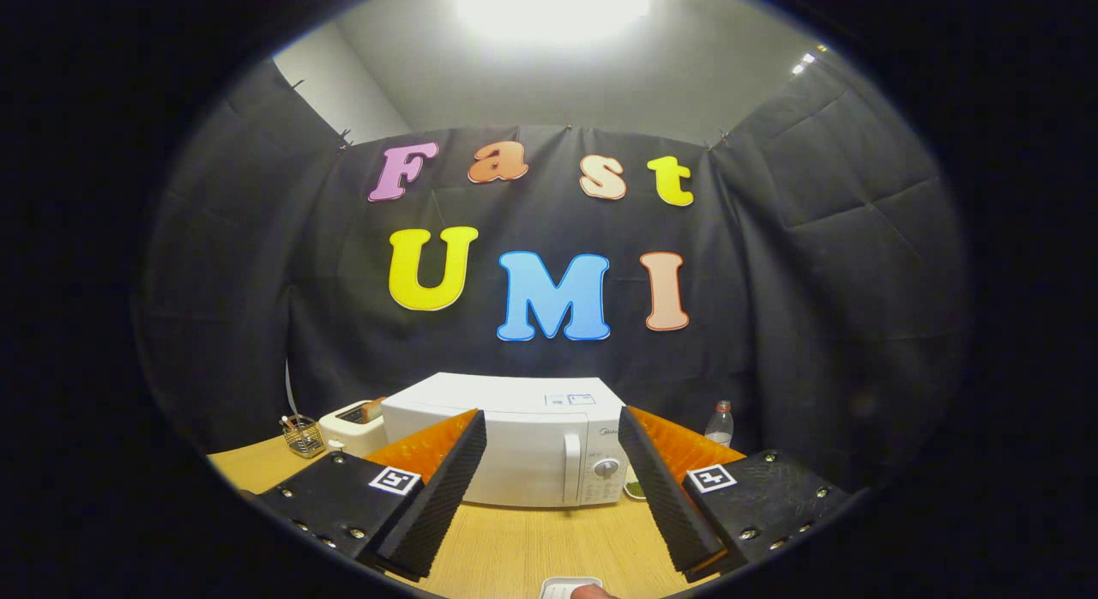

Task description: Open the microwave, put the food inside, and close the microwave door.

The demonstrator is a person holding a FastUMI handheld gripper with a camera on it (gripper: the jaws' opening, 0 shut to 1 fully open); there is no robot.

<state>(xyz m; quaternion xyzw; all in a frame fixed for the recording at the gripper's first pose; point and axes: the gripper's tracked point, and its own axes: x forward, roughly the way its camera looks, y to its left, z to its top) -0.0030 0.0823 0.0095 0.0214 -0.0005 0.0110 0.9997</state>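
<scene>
Wooden table [532,547] (pale), tongs [549,474] spread wide, microwave [523,449] beyond.

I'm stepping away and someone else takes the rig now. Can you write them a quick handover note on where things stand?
Tool: open, holding nothing, fingers spread apart over the table.
Microwave: white, straight ahead beyond the fingers, door shut, handle beside the dial.
Food: a white dish peeks in just below the fingers with something on it; too little shows to tell what.
Toaster stands left of the microwave, bottle to its right.
Done: nothing yet.
Left: open the door, put the food in, close the door.
</scene>
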